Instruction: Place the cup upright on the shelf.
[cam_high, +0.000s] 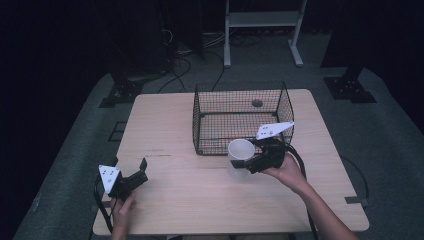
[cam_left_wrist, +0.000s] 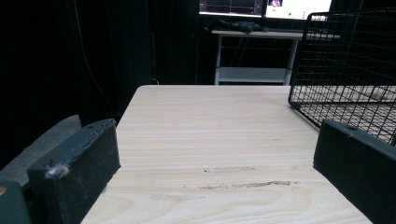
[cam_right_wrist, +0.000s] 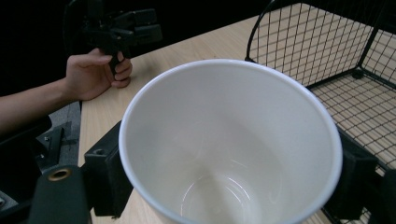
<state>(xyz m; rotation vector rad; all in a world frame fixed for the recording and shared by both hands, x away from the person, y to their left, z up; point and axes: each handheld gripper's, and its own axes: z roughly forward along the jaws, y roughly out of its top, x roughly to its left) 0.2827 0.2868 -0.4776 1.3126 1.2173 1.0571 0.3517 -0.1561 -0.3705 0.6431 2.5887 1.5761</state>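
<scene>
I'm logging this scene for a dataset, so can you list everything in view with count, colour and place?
cup: one, white, empty, held upright just in front of the basket's near wall.
wire basket: one, black, open-topped, far middle of the table.
table: one, light wood, centre.
shelf frame: one, white, on the floor behind the table.
cables: several, black, on the floor beyond the table.
right gripper: one, black, shut on the cup.
left gripper: one, black, open, near left of the table.
</scene>
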